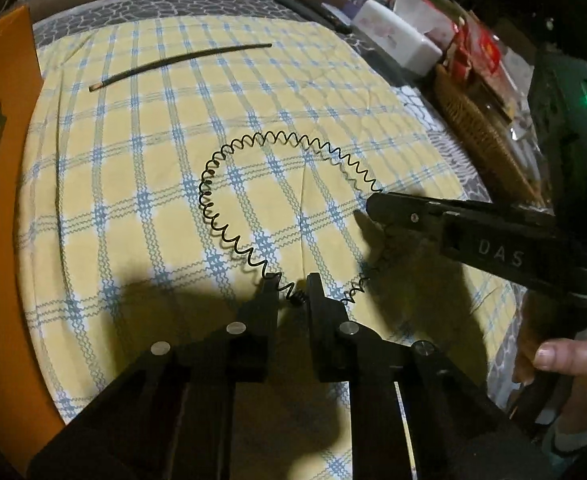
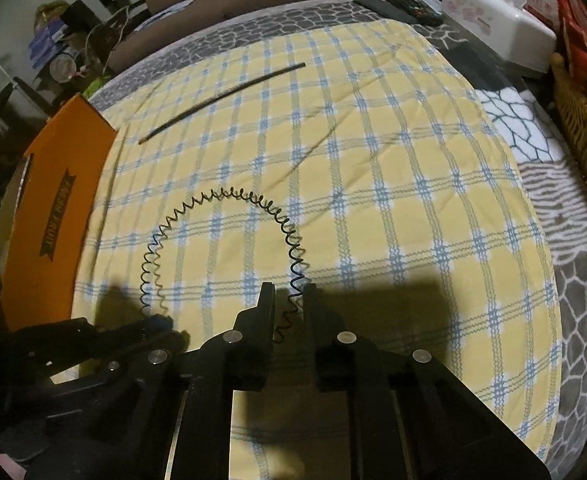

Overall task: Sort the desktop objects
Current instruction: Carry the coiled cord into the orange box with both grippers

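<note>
Springiness is your risk: the coiled wire headband (image 1: 253,184) lies looped on the checked cloth (image 1: 133,160), one end between each narrowly parted claw, left claw (image 1: 291,286) and right claw (image 2: 287,294). Whether either grips it, you cannot tell; a partial pinch could let it snap free.

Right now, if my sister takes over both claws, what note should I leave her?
Left claw: nearly shut around one end of the black spiral headband.
Right claw: nearly shut around the other end.
The headband arches over the yellow checked cloth.
A long black stick lies at the far side, untouched.
The orange fruit box stands to the left.
Nothing looks sorted yet; both remain.
</note>
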`<state>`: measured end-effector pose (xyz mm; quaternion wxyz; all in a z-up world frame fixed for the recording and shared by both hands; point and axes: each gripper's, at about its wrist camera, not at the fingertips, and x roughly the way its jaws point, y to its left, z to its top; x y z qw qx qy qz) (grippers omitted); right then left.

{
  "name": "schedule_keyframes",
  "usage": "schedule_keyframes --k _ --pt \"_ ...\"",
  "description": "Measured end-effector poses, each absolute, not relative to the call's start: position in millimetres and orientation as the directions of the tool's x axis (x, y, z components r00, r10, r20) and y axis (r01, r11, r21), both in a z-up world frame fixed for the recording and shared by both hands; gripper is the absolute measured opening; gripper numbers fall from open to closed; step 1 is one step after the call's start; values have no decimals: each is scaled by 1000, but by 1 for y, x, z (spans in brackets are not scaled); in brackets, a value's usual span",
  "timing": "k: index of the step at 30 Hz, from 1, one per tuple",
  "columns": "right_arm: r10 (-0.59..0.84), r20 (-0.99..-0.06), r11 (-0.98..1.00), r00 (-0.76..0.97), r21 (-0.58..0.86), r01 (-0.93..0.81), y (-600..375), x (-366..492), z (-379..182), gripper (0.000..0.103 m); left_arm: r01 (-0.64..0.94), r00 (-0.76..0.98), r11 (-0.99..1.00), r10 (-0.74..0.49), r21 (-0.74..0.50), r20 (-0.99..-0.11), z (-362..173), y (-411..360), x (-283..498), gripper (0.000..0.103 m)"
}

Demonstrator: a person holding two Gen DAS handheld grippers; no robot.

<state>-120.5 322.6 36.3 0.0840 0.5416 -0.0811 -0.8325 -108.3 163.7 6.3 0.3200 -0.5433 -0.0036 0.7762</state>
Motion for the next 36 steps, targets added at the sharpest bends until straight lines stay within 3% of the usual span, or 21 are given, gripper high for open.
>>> schedule_keyframes --k 18,36 --pt "-299 -803 -951 -515 294 94 311 -116 94 13 -489 -323 -744 639 -455 -699 88 116 -107 12" --pt "-480 -699 -876 -530 418 242 207 -133 133 13 -420 -457 -778 627 -468 -631 127 8 -117 13"
